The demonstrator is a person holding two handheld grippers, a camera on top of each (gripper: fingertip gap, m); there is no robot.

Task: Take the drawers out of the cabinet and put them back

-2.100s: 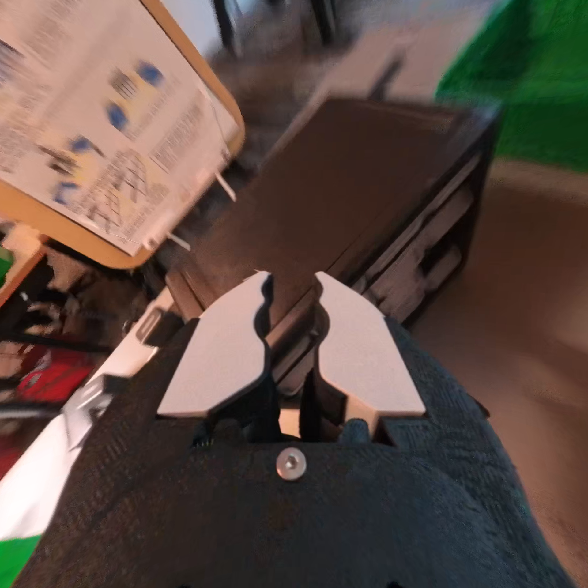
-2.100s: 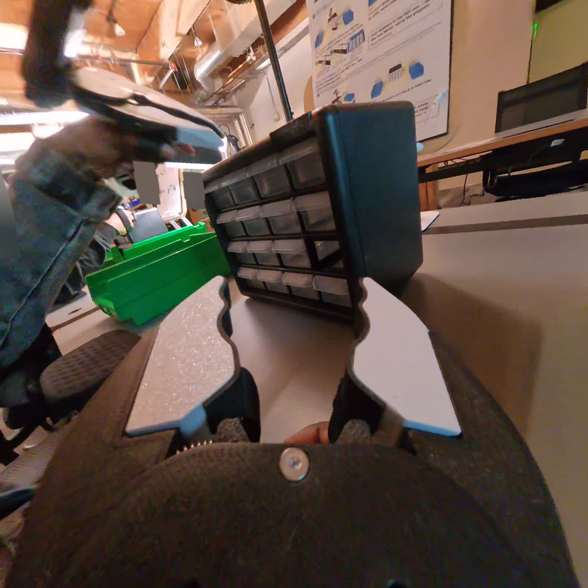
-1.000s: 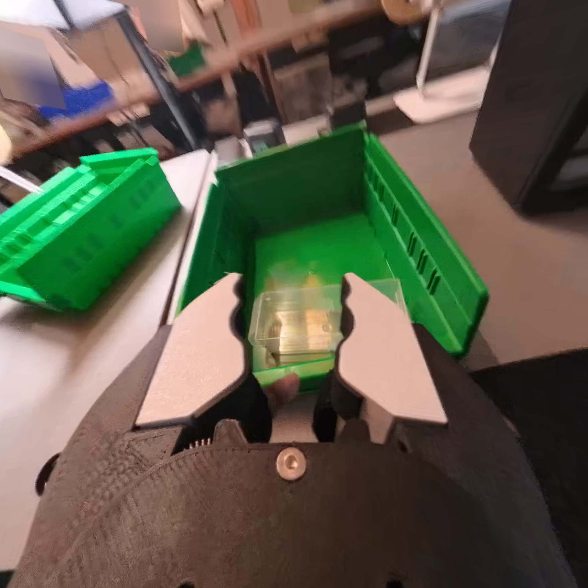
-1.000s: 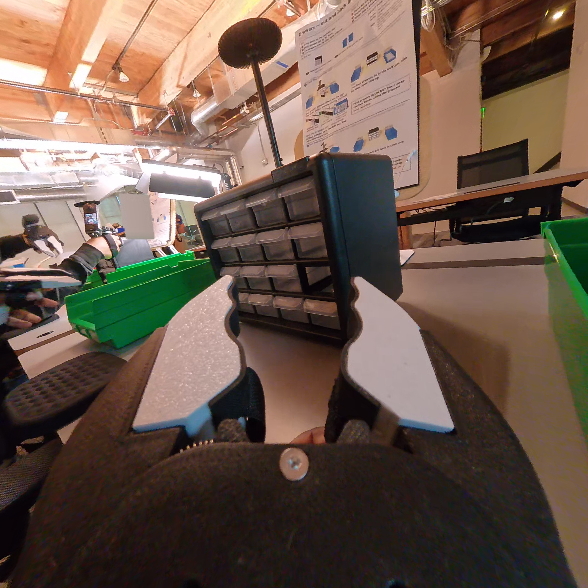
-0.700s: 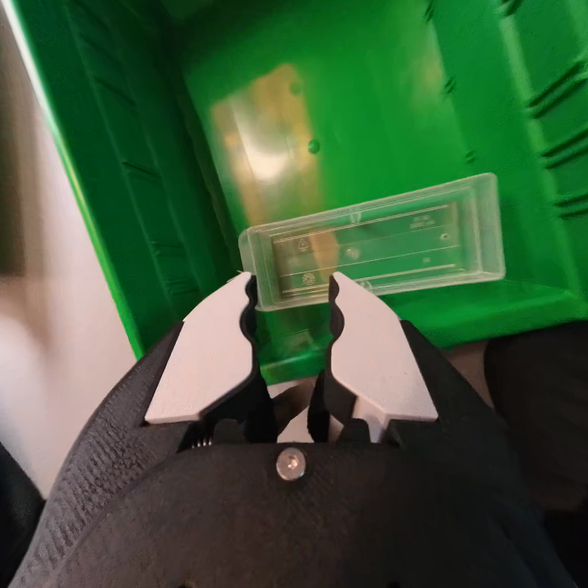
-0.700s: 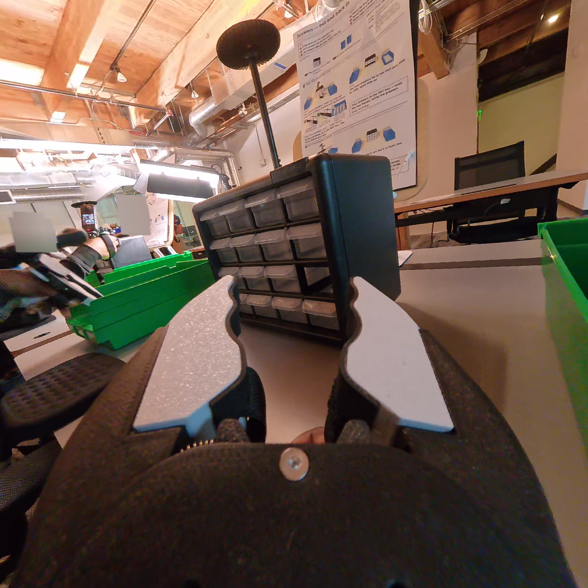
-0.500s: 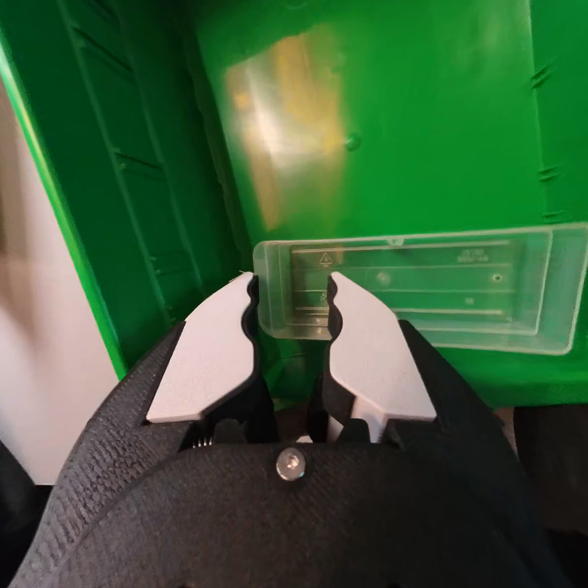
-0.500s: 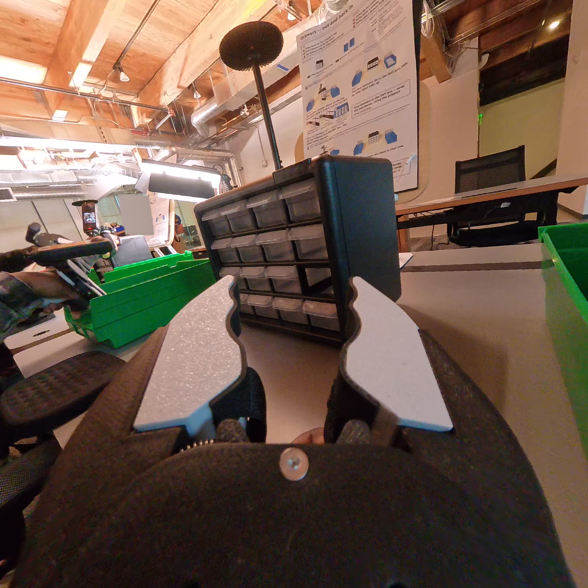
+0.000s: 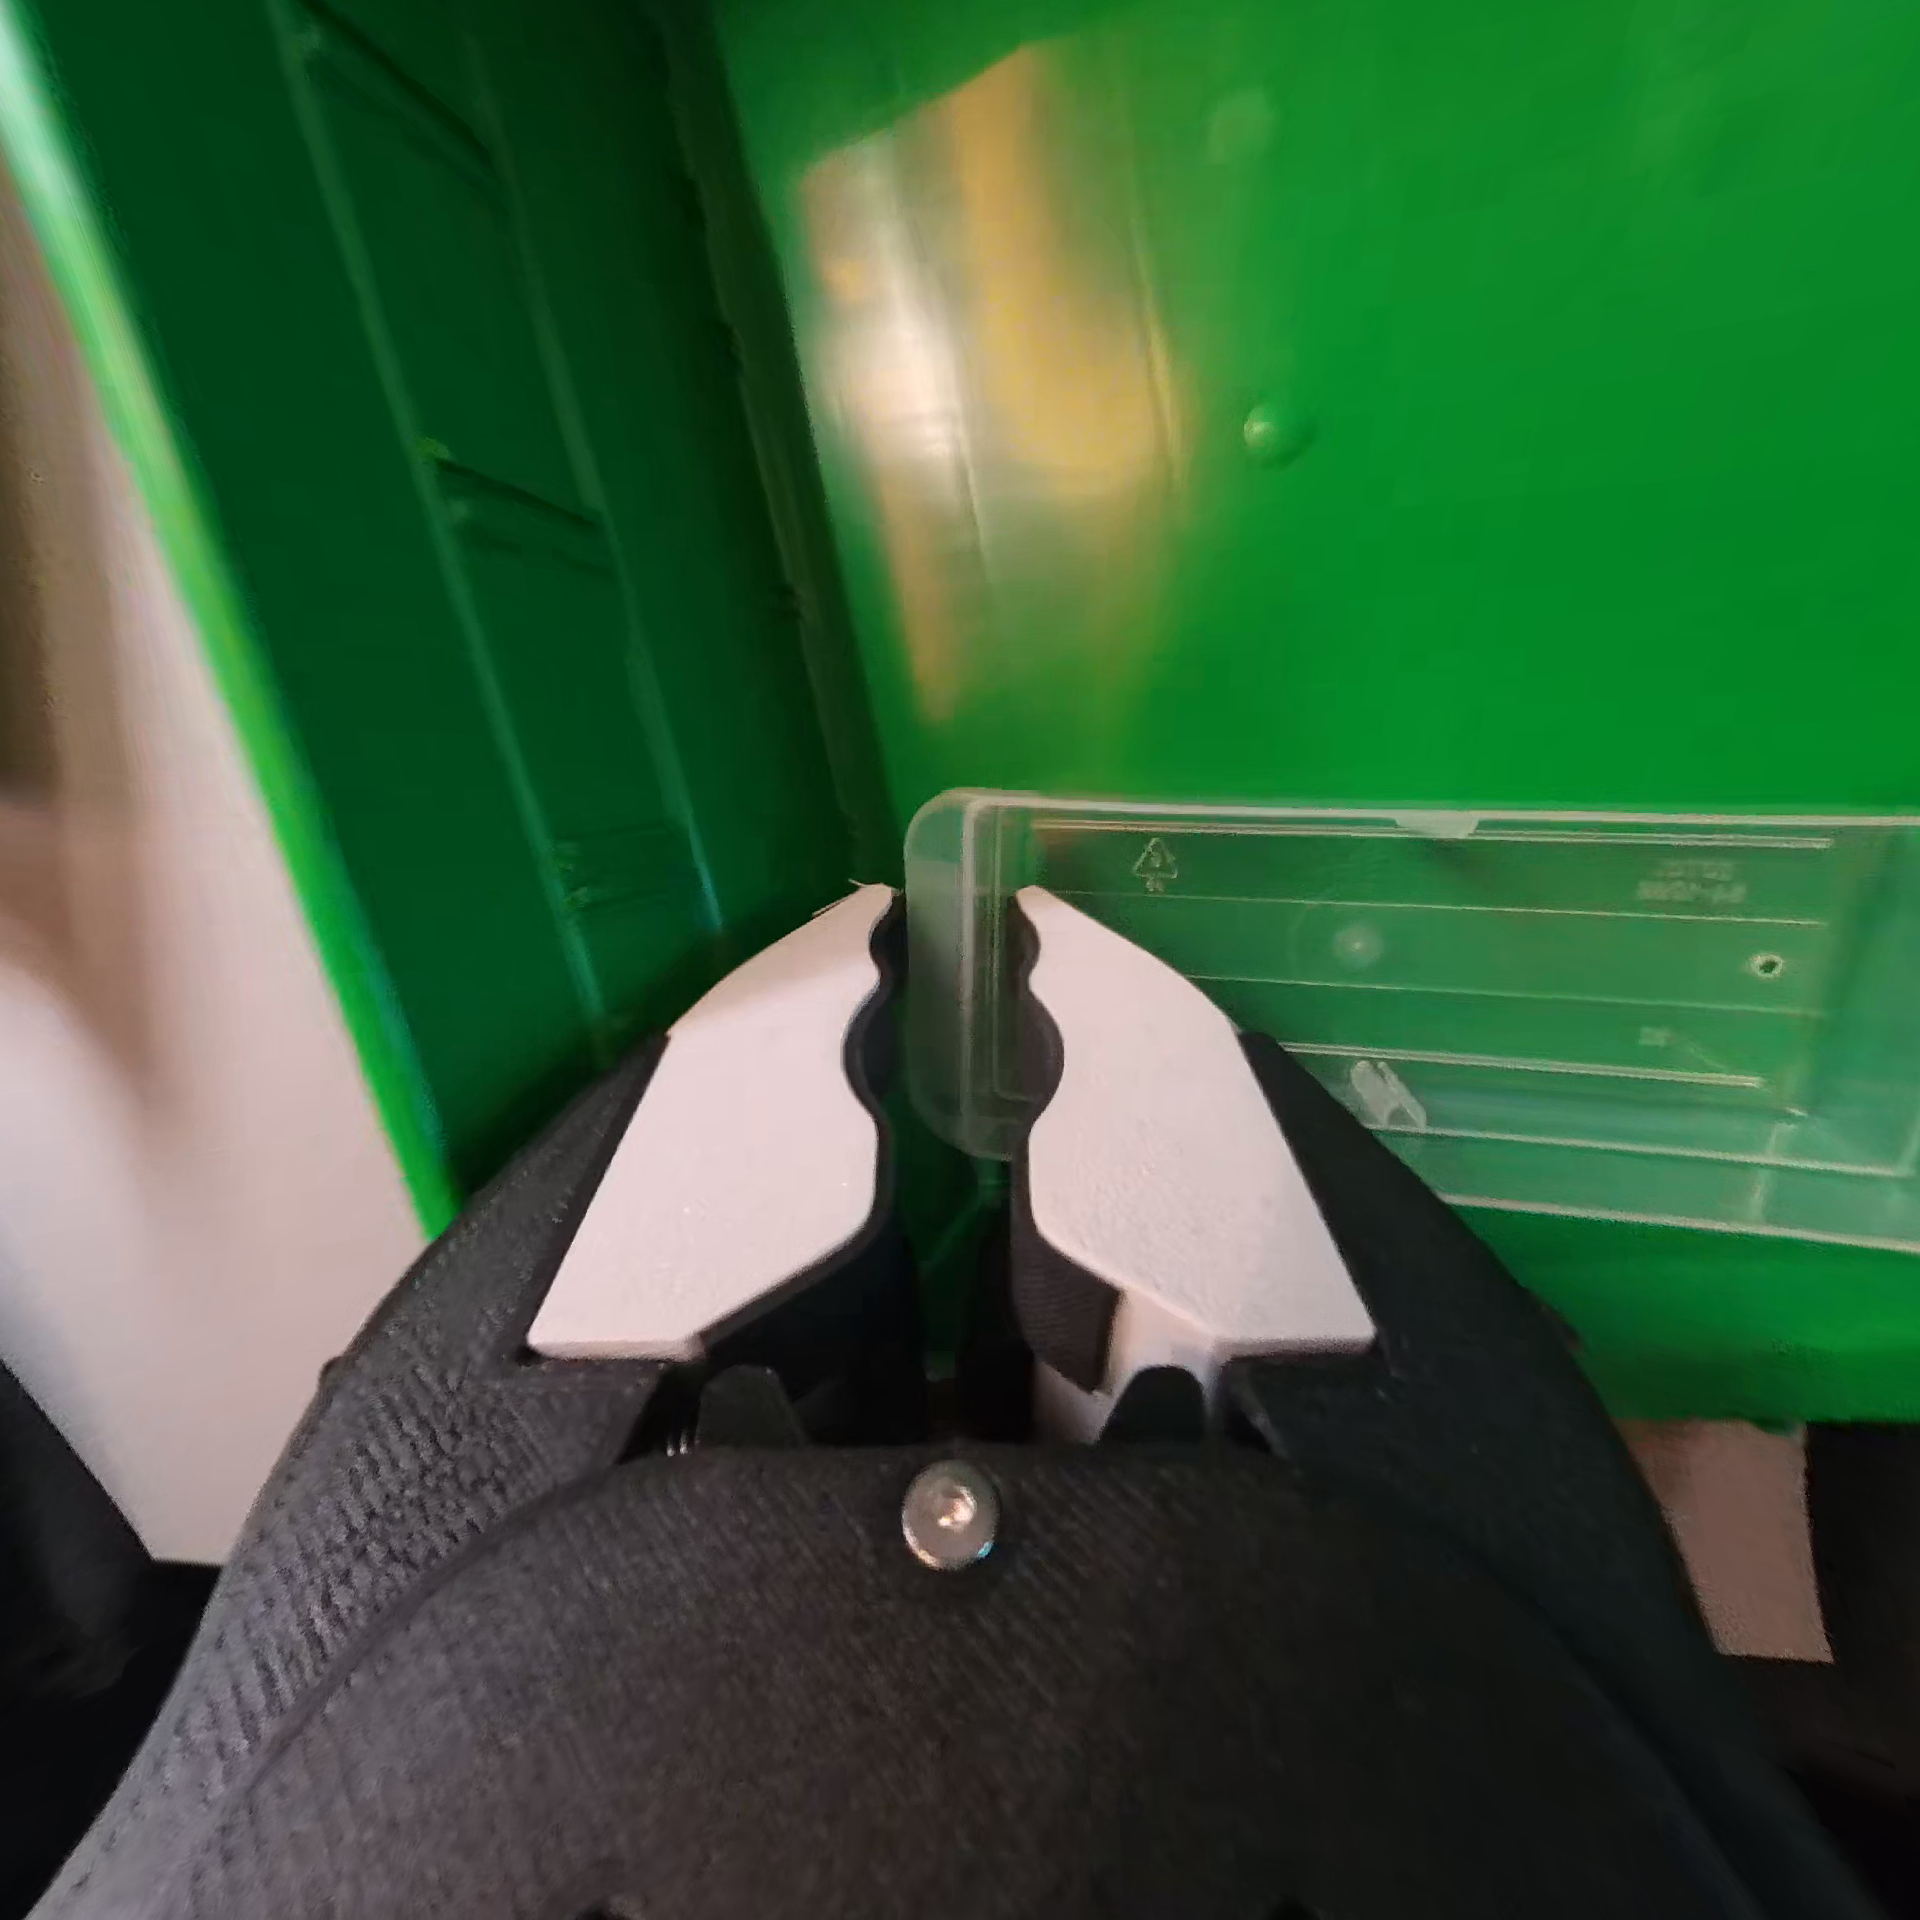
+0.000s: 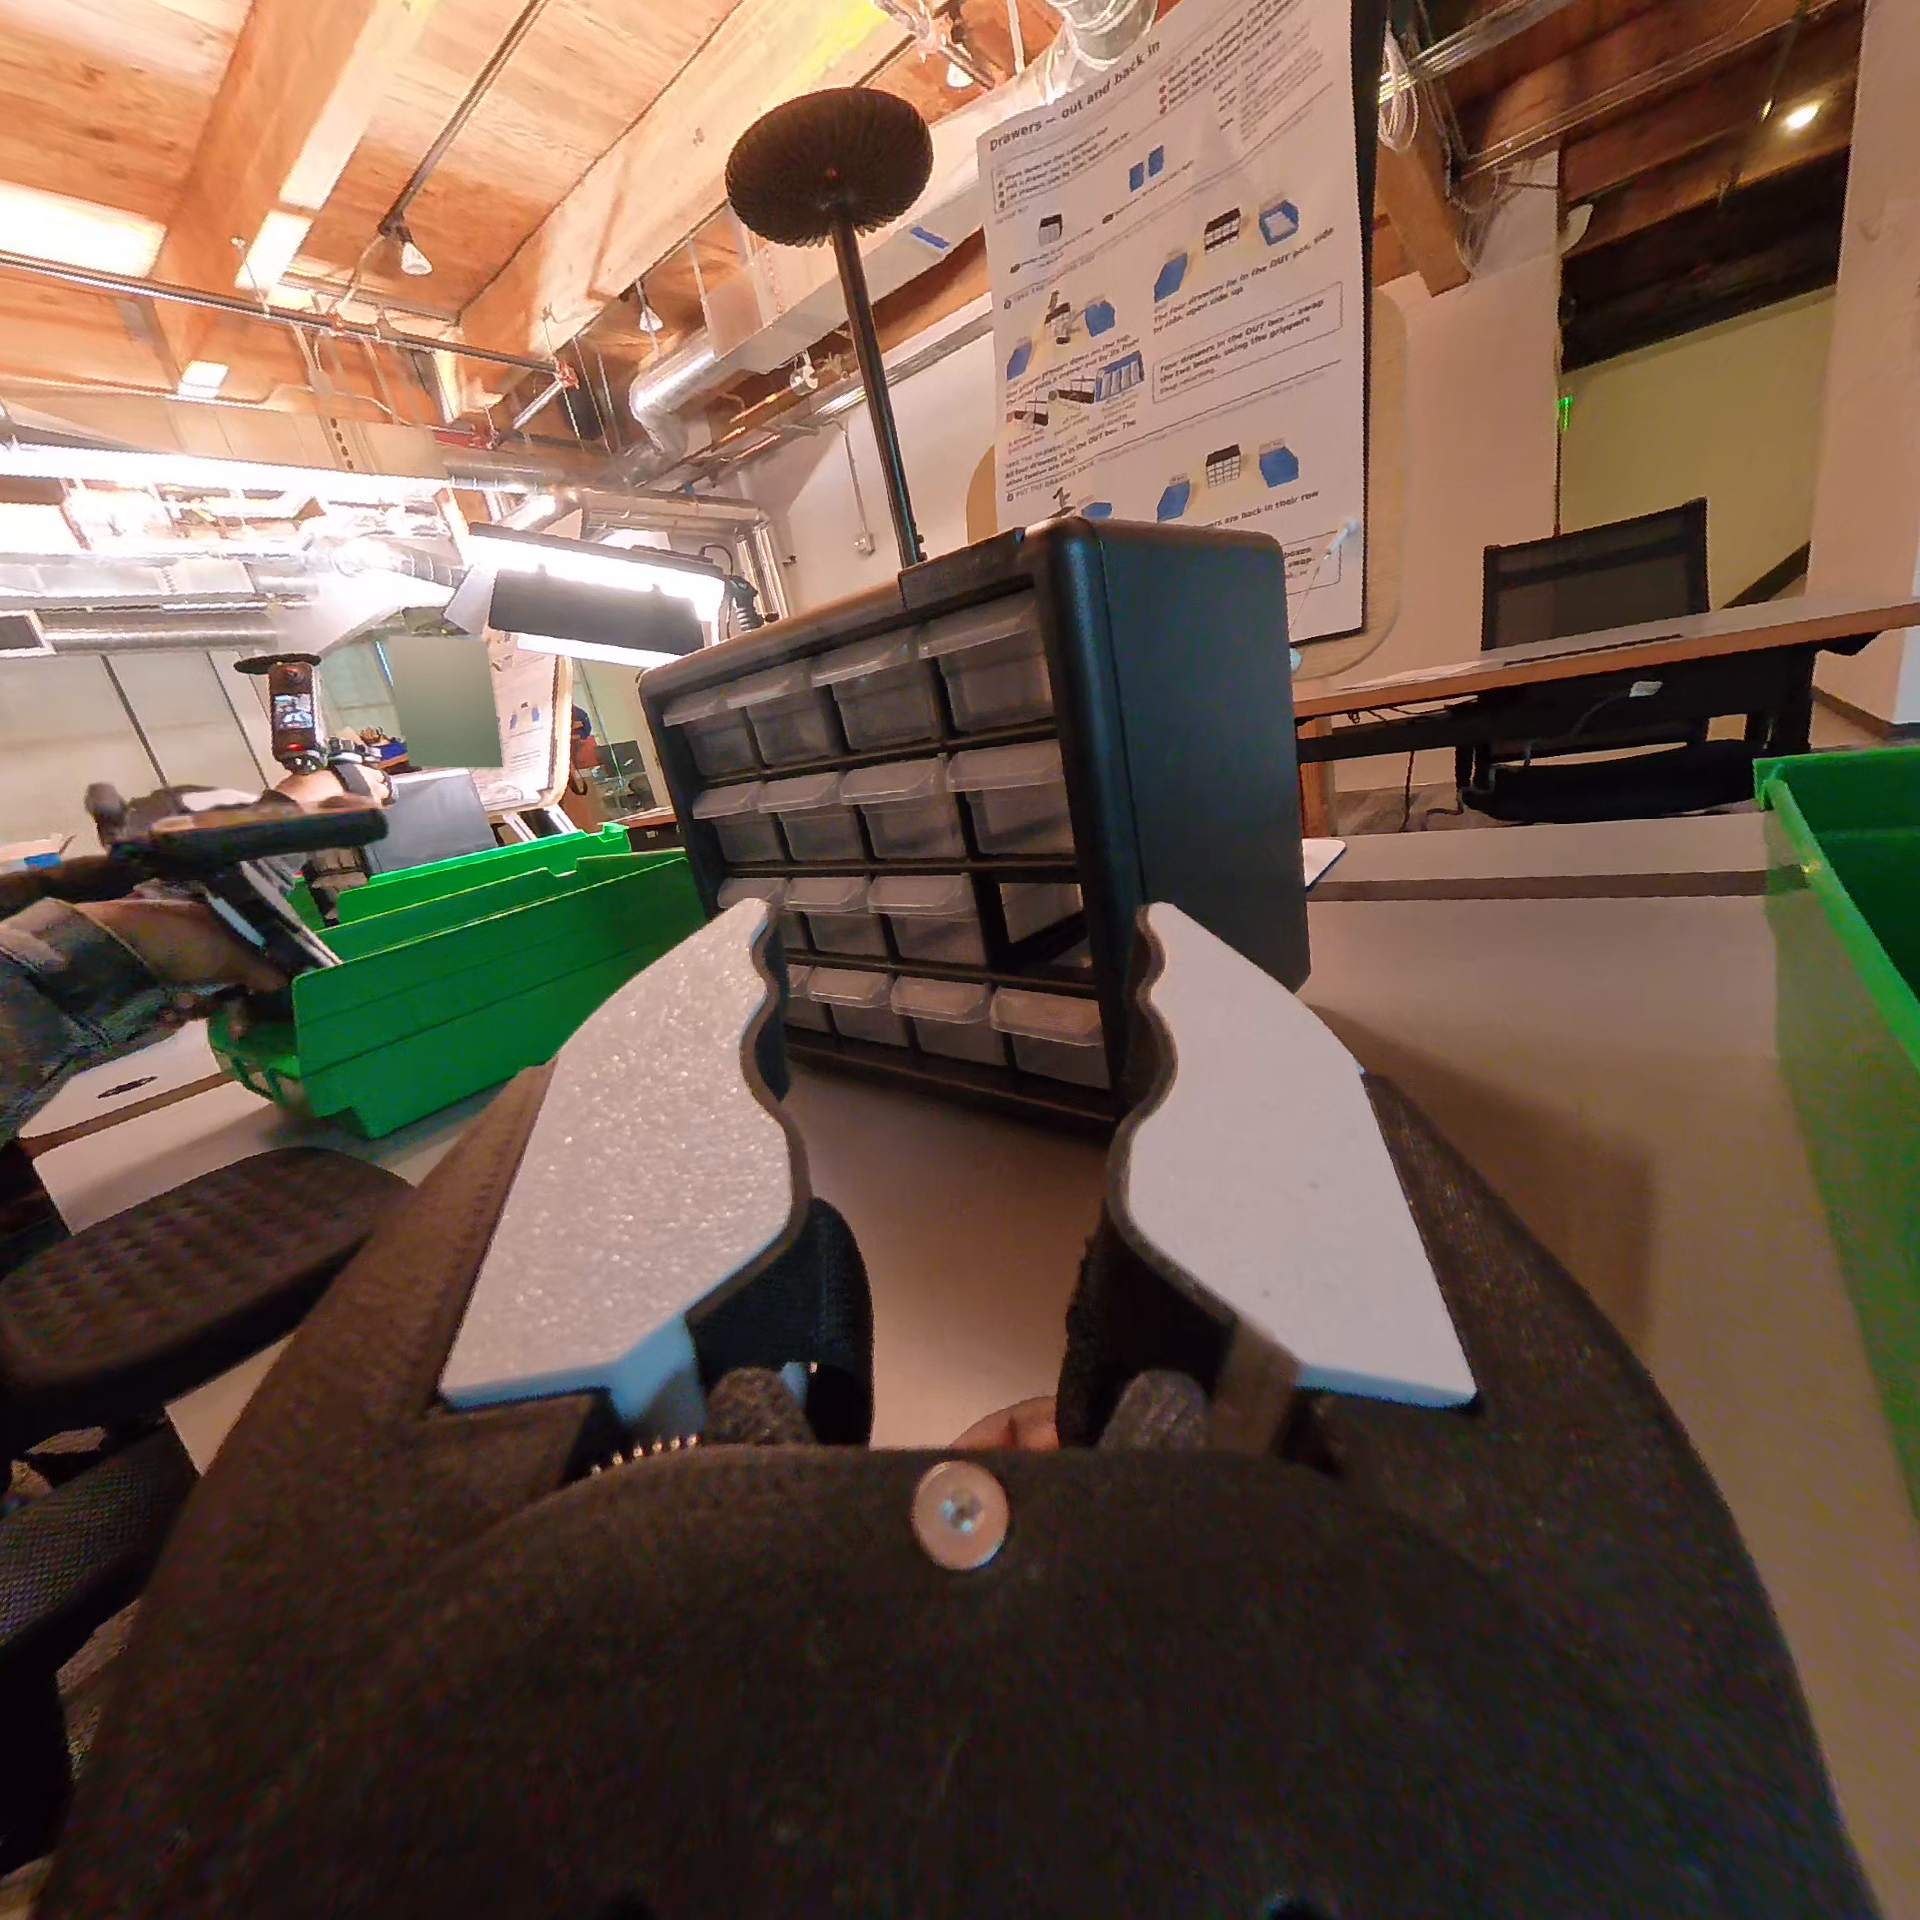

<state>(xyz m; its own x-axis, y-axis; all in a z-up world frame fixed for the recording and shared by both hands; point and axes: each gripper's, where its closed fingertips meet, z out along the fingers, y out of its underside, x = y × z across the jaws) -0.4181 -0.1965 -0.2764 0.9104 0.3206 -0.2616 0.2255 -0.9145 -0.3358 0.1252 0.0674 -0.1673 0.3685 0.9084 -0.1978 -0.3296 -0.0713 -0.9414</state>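
Note:
My left gripper (image 9: 951,914) is inside a green bin (image 9: 1455,416), its fingers closed on the left end wall of a clear plastic drawer (image 9: 1455,966) that lies on the bin floor. My right gripper (image 10: 951,935) is open and empty, held low over the table (image 10: 1507,1039) and facing the black drawer cabinet (image 10: 1184,727). The cabinet stands upright with clear drawers in its rows. One slot at the right of the third row (image 10: 1039,909) looks empty. The right fingers are short of the cabinet front.
In the right wrist view, a green bin (image 10: 488,977) stands left of the cabinet, with a person's hand (image 10: 135,935) at it. A second green bin's edge (image 10: 1849,935) is at the far right. A black chair seat (image 10: 156,1247) is at lower left, a poster (image 10: 1174,291) behind.
My left gripper swung from the cabinet to the green bin, went down inside it and closed on the clear drawer's end wall. My right gripper stayed open and almost still.

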